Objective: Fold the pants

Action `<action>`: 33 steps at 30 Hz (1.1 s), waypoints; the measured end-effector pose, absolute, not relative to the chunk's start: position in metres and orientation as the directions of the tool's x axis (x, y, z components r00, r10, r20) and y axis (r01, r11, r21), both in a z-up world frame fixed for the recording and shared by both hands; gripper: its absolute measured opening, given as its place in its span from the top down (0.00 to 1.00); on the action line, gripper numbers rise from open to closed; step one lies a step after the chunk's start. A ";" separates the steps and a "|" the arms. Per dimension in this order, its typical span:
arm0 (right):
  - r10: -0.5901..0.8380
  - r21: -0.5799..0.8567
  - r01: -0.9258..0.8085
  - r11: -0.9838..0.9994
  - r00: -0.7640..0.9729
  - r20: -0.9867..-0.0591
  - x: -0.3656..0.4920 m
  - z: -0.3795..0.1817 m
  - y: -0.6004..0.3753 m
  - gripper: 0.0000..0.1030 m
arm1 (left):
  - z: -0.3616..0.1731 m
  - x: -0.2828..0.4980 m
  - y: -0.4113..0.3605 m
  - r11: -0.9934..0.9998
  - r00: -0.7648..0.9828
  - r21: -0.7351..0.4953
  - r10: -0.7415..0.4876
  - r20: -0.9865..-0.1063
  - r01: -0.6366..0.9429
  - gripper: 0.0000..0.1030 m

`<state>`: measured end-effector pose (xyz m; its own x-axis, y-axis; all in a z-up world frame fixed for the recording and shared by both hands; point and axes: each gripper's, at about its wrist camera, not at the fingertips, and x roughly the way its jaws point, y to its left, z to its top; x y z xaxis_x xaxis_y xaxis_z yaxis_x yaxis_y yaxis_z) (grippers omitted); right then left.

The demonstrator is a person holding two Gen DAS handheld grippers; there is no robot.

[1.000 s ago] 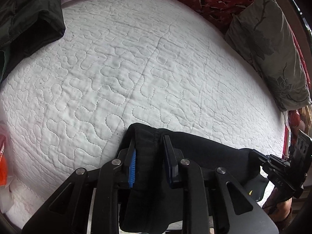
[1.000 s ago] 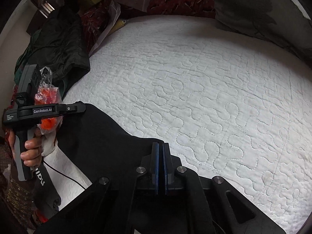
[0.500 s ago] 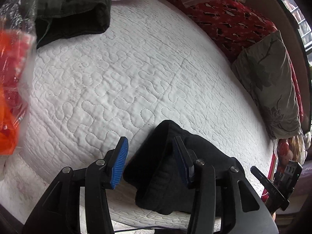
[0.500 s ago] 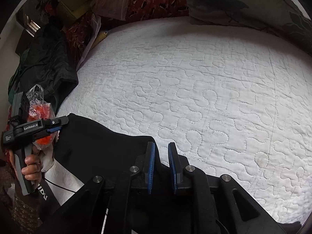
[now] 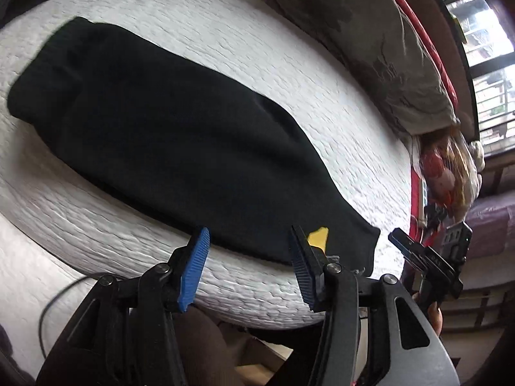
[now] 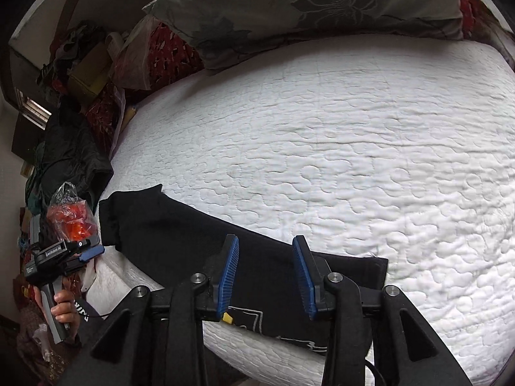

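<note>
The black pants [image 5: 180, 135] lie flat in a long strip along the near edge of the white quilted bed [image 5: 289, 58]. They also show in the right wrist view [image 6: 180, 234]. My left gripper [image 5: 248, 263] is open and empty, just off the near edge of the pants. My right gripper [image 6: 265, 276] is open and empty over the pants' end with a white print and a yellow tag [image 6: 228, 318]. Each gripper shows in the other's view: the right one [image 5: 428, 257], the left one [image 6: 64, 254].
A grey flowered pillow [image 6: 322, 3] and red patterned bedding [image 6: 167, 54] lie at the far side. Dark clothes [image 6: 70, 154] and a bag with something orange [image 6: 70, 222] are at the left. A window [image 5: 482, 48] is at the far right. A cable [image 5: 58, 299] runs below the bed edge.
Both grippers let go of the pants and opened wide. The pants now lie spread flat on the bed. Both grippers have pulled back toward the near edge.
</note>
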<state>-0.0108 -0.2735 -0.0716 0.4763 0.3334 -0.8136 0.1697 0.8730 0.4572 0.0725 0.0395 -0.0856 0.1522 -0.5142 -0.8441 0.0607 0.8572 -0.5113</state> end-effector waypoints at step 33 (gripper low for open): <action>0.790 0.886 0.140 0.441 0.409 -0.458 -0.016 -0.190 -0.378 0.65 | -0.156 0.000 -0.158 0.760 -0.064 -0.627 -0.644 -0.762 -0.171 0.54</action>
